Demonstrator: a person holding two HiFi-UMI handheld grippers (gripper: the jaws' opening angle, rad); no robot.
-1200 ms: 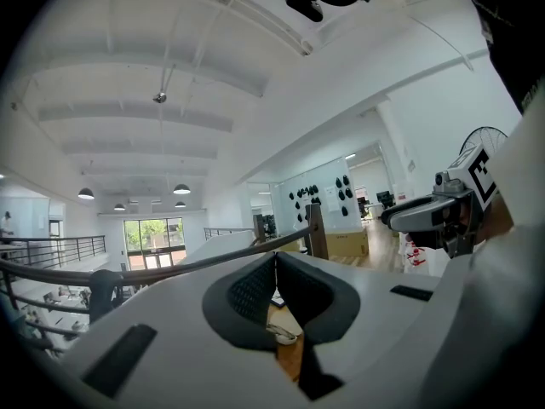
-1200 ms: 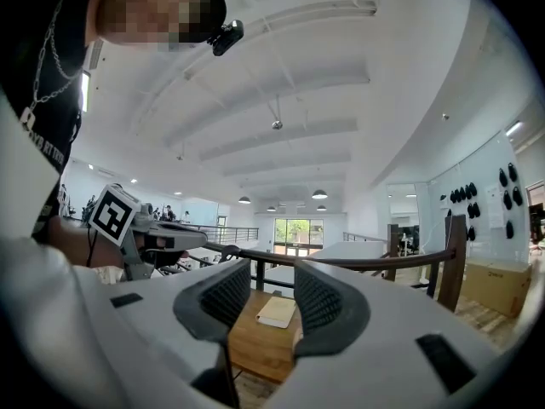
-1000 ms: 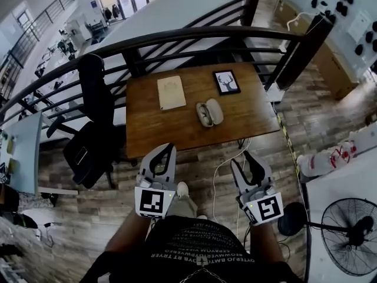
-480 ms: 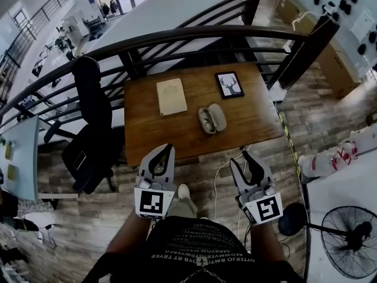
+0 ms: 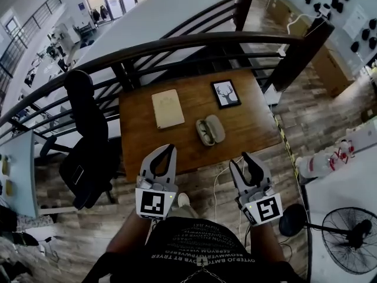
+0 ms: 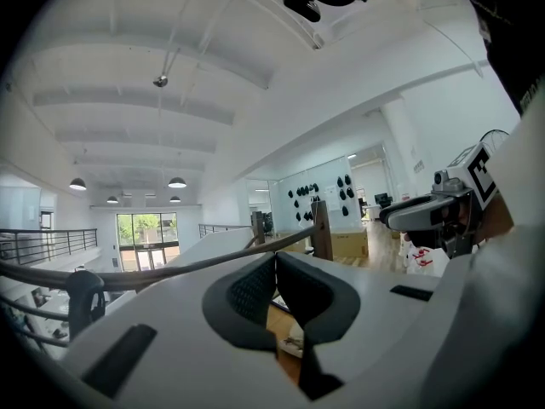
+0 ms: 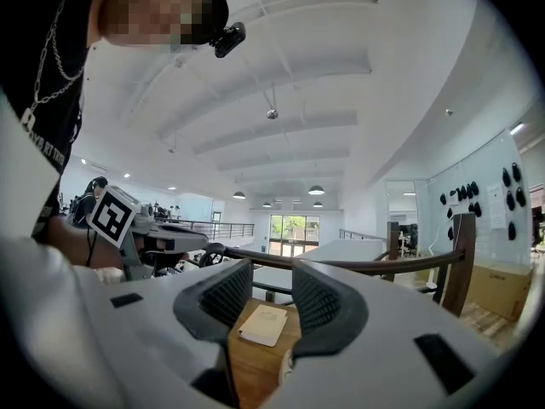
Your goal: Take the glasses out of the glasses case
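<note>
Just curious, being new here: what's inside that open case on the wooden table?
The glasses case lies open, and the glasses seem to sit in one half. The other half looks empty. Whatever lies under the glasses is covered.

The person wears a black short-sleeved T-shirt (image 5: 197, 246) with white lettering across the chest. A thin metal chain (image 7: 44, 88) hangs at the shirt's neck, and a small black camera (image 7: 228, 37) sits above the shirt, on the head. Just ahead of the shirt are the white moulded-plastic left tool (image 5: 166, 152) and right tool (image 5: 247, 163), both with dark grey ribbed pads (image 7: 223, 301) inside the tips. At each tool's shirt end is a white cube (image 5: 155, 203) bearing black square markers and a tiny green light.
</note>
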